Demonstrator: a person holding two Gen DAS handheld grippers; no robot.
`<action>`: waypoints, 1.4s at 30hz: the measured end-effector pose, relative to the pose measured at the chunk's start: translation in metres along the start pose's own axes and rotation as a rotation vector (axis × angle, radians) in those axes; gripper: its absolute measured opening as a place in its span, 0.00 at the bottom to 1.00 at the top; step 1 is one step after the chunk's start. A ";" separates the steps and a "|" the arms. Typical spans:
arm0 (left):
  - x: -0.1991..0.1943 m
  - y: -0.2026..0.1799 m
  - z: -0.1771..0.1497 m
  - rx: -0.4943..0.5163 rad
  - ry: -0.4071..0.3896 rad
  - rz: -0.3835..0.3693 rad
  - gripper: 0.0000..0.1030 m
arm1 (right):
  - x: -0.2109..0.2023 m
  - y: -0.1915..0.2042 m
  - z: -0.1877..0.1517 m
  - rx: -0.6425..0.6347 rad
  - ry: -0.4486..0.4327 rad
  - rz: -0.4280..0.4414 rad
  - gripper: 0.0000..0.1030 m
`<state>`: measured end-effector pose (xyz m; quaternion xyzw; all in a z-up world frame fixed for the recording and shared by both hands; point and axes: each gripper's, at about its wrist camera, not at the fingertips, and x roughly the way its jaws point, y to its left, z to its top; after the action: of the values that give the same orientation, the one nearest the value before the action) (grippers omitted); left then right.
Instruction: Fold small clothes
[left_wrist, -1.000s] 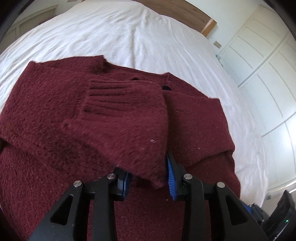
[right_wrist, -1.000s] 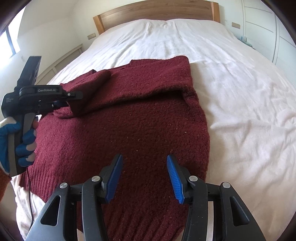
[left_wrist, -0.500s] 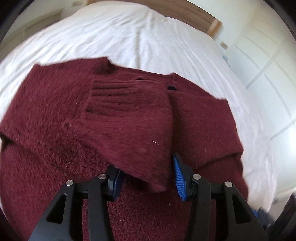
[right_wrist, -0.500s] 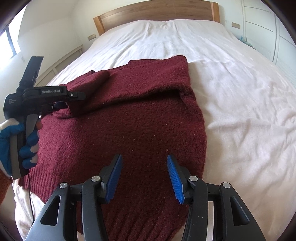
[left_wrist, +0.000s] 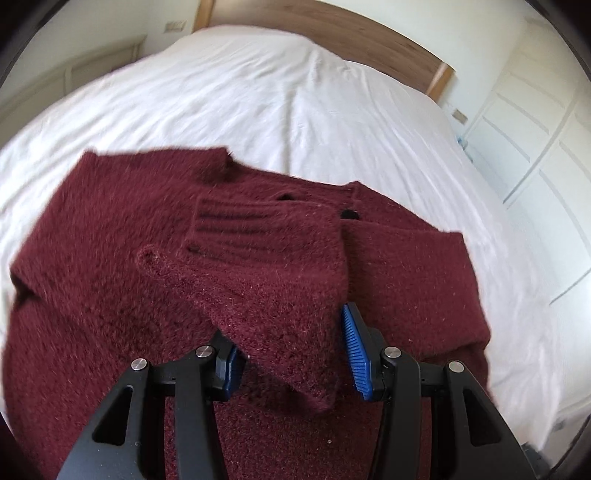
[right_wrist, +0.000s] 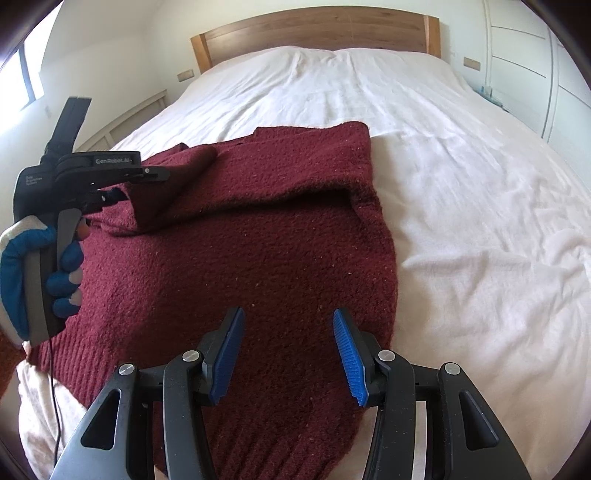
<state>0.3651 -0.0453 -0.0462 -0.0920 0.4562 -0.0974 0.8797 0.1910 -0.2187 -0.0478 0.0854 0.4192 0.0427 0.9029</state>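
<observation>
Since 1 second ago, your left gripper (left_wrist: 295, 354) has pulled back slightly, jaws clamped on the ribbed-cuff sleeve (left_wrist: 273, 266) above the fuzzy maroon knit sweater (right_wrist: 240, 258). Your right gripper (right_wrist: 288, 354) hovers with jaws apart over the hem on the white-sheeted bed (right_wrist: 461, 206).
</observation>
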 end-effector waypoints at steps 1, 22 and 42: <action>0.001 -0.008 -0.001 0.045 -0.010 0.025 0.41 | 0.000 -0.001 0.000 0.000 -0.001 0.001 0.50; 0.035 -0.074 -0.039 0.458 0.065 -0.029 0.41 | -0.001 -0.012 -0.003 0.008 -0.006 -0.002 0.50; 0.036 0.014 -0.011 0.217 0.017 0.254 0.41 | -0.008 0.006 -0.003 -0.048 0.012 -0.023 0.50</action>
<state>0.3780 -0.0416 -0.0840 0.0629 0.4584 -0.0347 0.8858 0.1839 -0.2136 -0.0426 0.0584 0.4245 0.0427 0.9025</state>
